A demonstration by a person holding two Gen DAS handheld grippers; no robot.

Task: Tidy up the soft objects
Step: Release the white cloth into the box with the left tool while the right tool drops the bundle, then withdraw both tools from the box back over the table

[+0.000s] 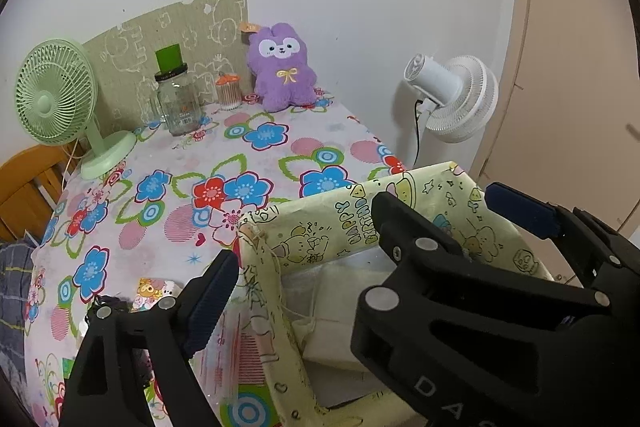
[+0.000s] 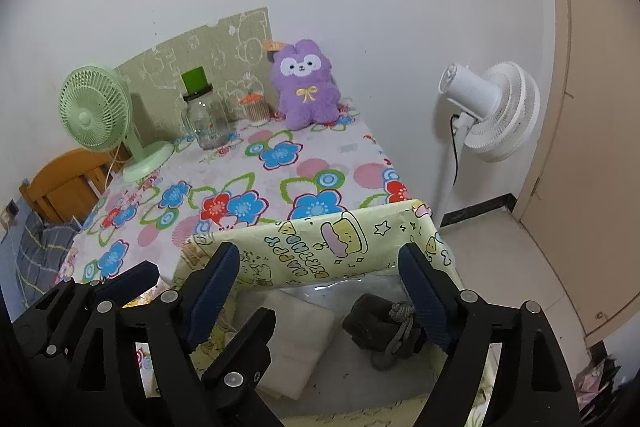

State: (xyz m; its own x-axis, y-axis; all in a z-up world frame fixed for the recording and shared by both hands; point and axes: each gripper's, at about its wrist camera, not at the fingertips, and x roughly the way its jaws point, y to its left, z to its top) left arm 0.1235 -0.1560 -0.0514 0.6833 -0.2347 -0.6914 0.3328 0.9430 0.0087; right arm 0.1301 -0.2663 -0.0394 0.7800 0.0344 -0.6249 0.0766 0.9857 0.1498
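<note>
A pale yellow cartoon-print bag [image 2: 348, 239] stands open at the near edge of the table. Inside lie a folded white cloth [image 2: 296, 327] and a dark grey soft bundle with a knotted cord [image 2: 384, 323]. My right gripper [image 2: 320, 259] hangs open over the bag's mouth, with the bundle lying loose beside its right pad. My left gripper [image 1: 320, 279] is open too, straddling the bag's left wall [image 1: 260, 267]. The right gripper [image 1: 440, 199] crosses over it and hides its right finger. A purple plush bunny [image 1: 282, 67] sits upright at the far edge against the wall.
A green desk fan [image 1: 56, 99], a glass jar with a green lid [image 1: 178, 99] and a small orange-lidded jar [image 1: 229, 91] stand at the back of the flowered tablecloth [image 1: 280, 155]. Right of the table is a white floor fan [image 2: 496, 111]. A wooden chair [image 1: 24, 183] stands at the left.
</note>
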